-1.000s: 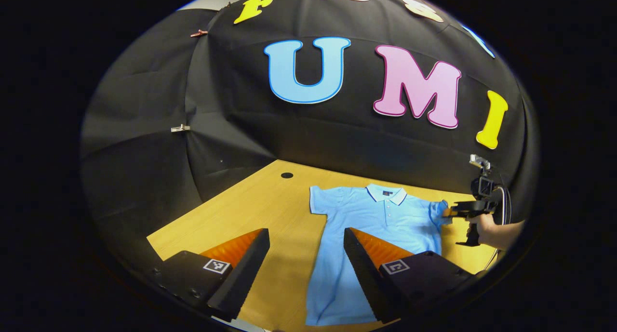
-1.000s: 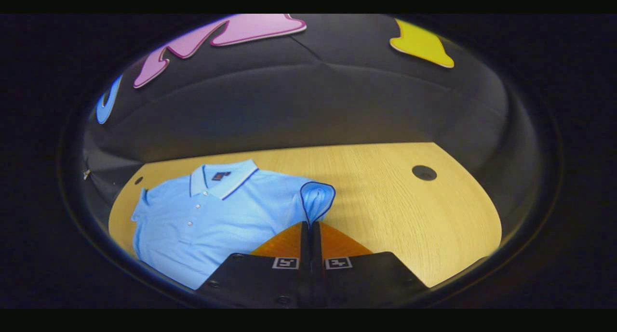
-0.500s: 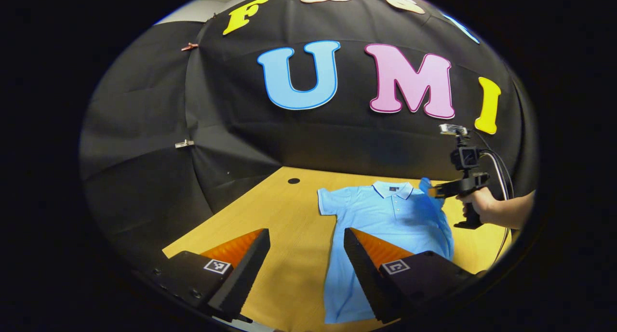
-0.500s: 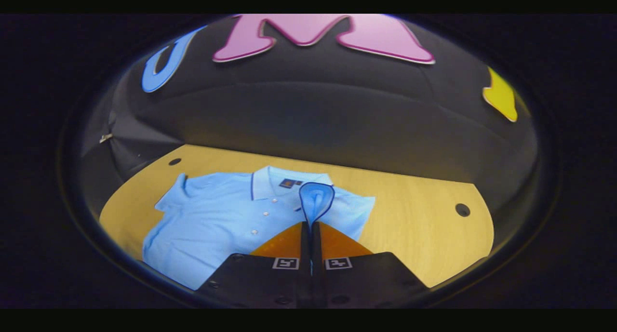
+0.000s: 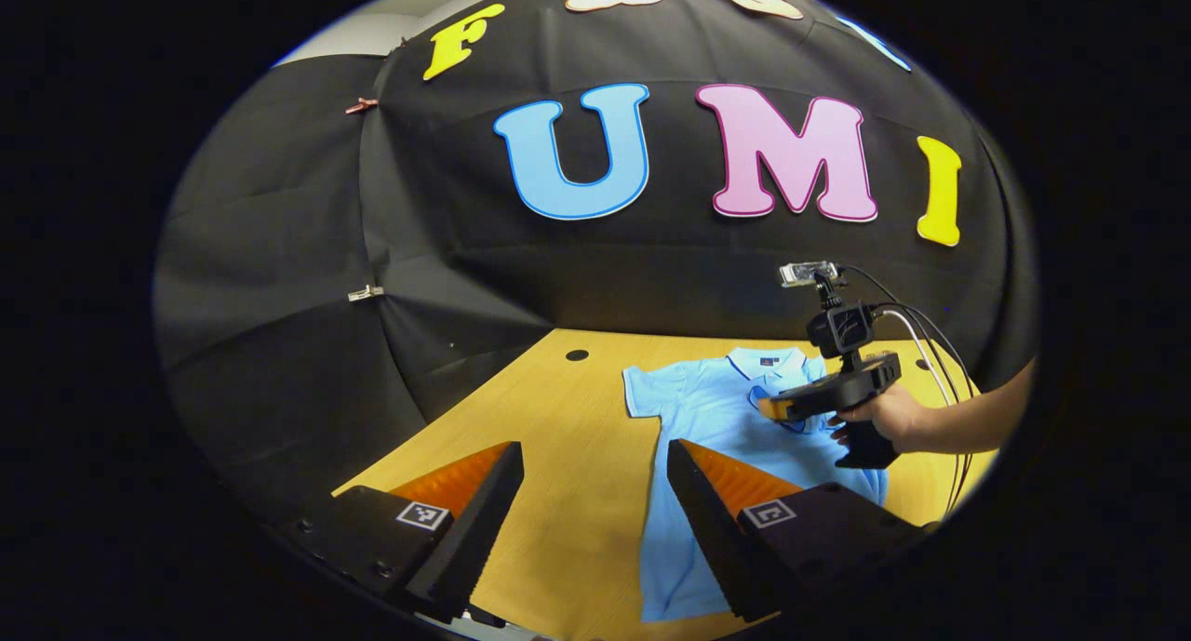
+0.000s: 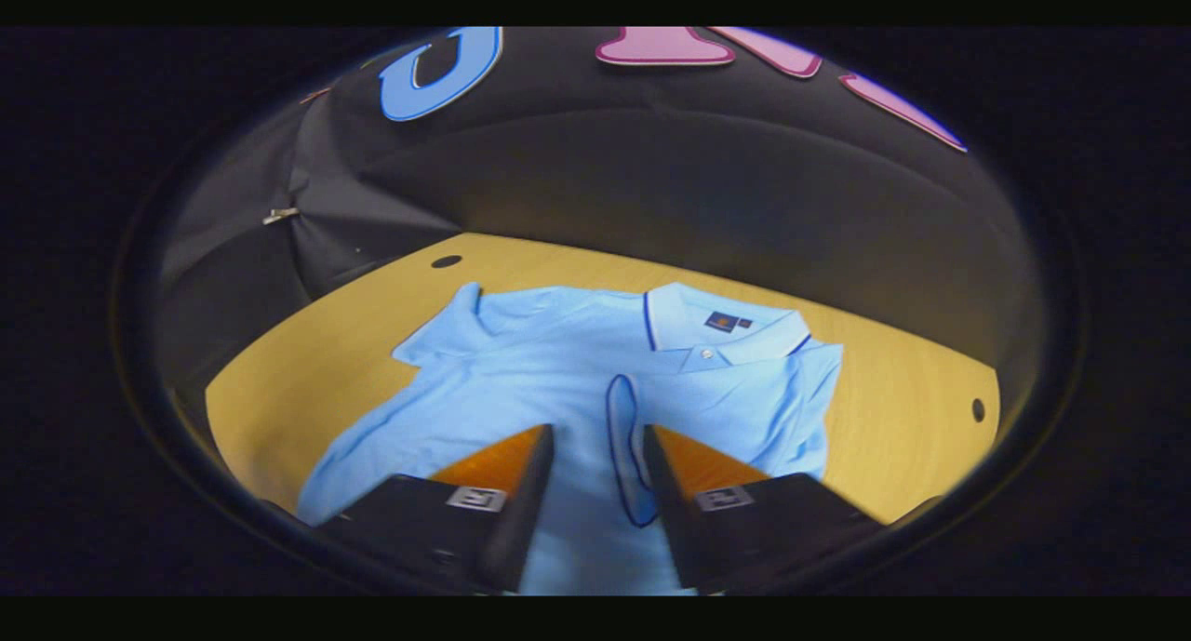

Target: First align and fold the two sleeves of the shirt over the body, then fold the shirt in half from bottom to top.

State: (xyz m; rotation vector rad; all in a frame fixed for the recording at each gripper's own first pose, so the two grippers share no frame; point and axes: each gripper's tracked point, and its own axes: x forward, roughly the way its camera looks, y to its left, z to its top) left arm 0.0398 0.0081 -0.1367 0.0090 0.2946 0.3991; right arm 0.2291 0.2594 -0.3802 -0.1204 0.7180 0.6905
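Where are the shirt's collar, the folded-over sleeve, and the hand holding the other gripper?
collar [image 6: 721,323]: right gripper view, on the white flap.
folded-over sleeve [image 6: 622,436]: right gripper view, near its dark-trimmed cuff.
hand [image 5: 882,420]: left gripper view, on the knuckles.

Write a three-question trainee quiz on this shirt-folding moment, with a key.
1. True or false: the right gripper has its jaws closed on the sleeve.
2. Which part of the polo shirt lies spread out flat on the table, not yet folded?
A. the other sleeve
B. the collar
C. the hem
3. Fill in: the left gripper hangs above the table with its jaws ____.

Key:
1. False: the jaws stand apart, and the sleeve lies between them on the shirt's body.
2. A
3. open
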